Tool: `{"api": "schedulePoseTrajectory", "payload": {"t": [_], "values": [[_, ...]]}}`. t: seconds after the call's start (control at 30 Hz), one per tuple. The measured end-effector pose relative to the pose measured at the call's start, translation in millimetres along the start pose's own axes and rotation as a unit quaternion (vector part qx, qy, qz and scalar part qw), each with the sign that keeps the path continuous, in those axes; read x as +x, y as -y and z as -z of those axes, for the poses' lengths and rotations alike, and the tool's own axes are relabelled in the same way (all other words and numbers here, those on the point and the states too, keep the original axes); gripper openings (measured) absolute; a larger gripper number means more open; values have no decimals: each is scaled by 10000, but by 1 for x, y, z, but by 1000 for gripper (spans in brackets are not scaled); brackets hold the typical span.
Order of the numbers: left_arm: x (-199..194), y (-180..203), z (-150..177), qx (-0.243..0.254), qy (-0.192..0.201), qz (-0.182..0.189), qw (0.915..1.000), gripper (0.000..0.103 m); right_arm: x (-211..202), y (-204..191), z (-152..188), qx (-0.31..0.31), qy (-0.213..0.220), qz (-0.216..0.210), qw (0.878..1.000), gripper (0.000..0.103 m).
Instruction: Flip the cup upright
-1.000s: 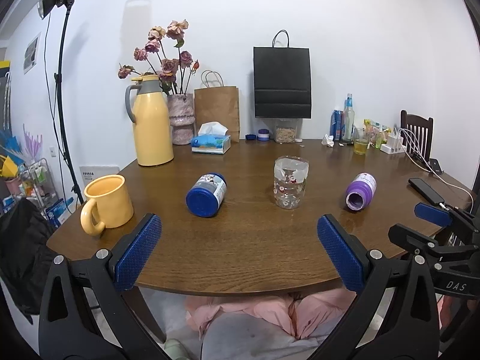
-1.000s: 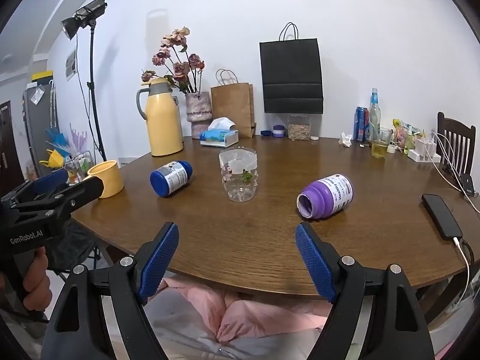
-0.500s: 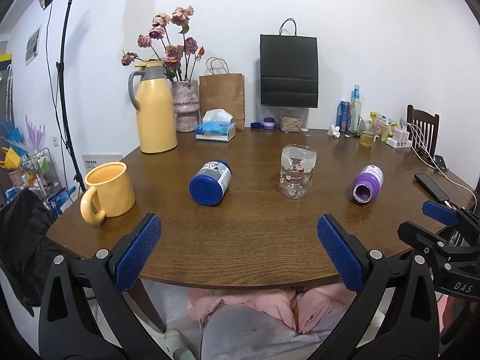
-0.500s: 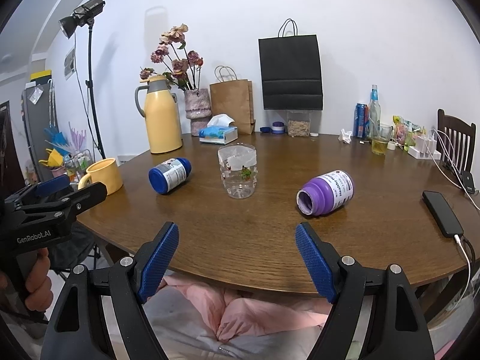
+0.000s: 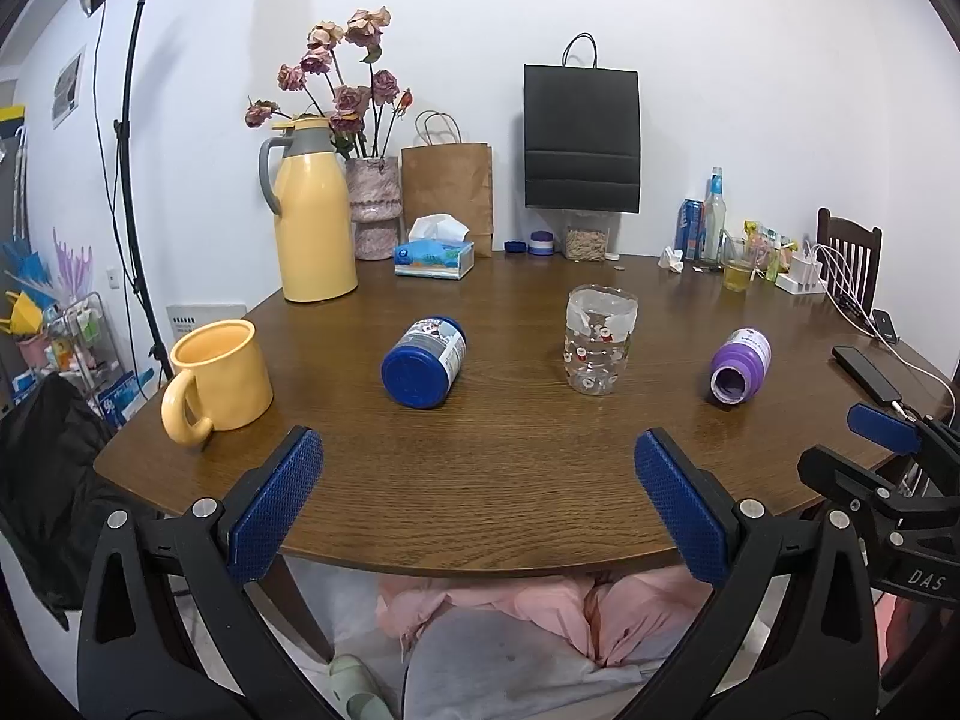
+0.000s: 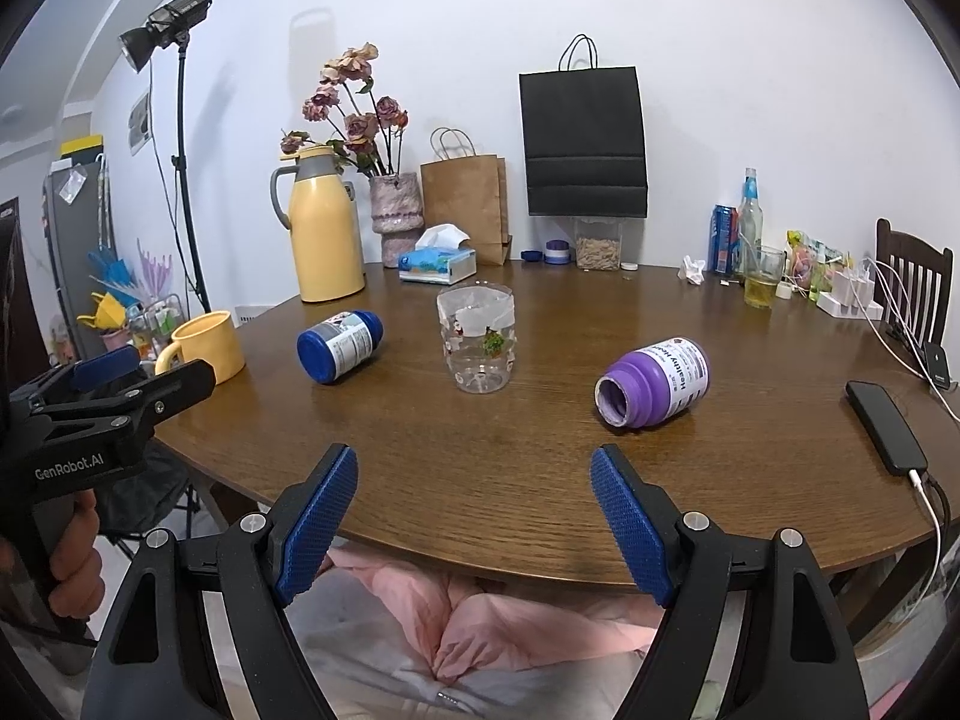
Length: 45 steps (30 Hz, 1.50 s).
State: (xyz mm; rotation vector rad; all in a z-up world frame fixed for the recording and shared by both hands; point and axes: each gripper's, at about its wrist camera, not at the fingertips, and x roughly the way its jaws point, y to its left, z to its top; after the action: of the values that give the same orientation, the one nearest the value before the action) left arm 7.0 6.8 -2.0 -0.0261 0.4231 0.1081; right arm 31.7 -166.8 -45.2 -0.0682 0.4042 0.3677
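Observation:
A clear glass cup [image 5: 600, 348] [image 6: 476, 339] with small printed figures stands on end in the middle of the brown round table [image 5: 480, 480], its wider end up. A yellow mug [image 5: 219, 375] [image 6: 207, 345] stands upright at the table's left edge. My left gripper [image 5: 475, 441] is open and holds nothing, hovering over the near table edge, well short of the cup. My right gripper [image 6: 474, 456] is open too, also at the near edge. Each gripper shows at the side of the other's view.
A blue-capped bottle [image 5: 425, 360] and an open purple bottle [image 5: 739, 365] lie on their sides on either side of the cup. A yellow thermos [image 5: 315, 210], flower vase, tissue box, paper bags and drinks line the back. A phone [image 6: 887, 433] charges at the right.
The left gripper has drawn back and tilted up slightly, so the table sits a bit farther off. The right gripper has barely moved. Both stay open and nothing on the table shifted.

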Motion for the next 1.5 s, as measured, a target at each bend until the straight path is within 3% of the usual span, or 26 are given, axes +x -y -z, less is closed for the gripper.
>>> {"api": "schedulePoseTrajectory", "payload": {"t": [1.5], "values": [[-1, 3, -1, 18, 71, 49, 10000, 103, -2, 2, -4, -10, 78, 67, 9999, 84]]}}
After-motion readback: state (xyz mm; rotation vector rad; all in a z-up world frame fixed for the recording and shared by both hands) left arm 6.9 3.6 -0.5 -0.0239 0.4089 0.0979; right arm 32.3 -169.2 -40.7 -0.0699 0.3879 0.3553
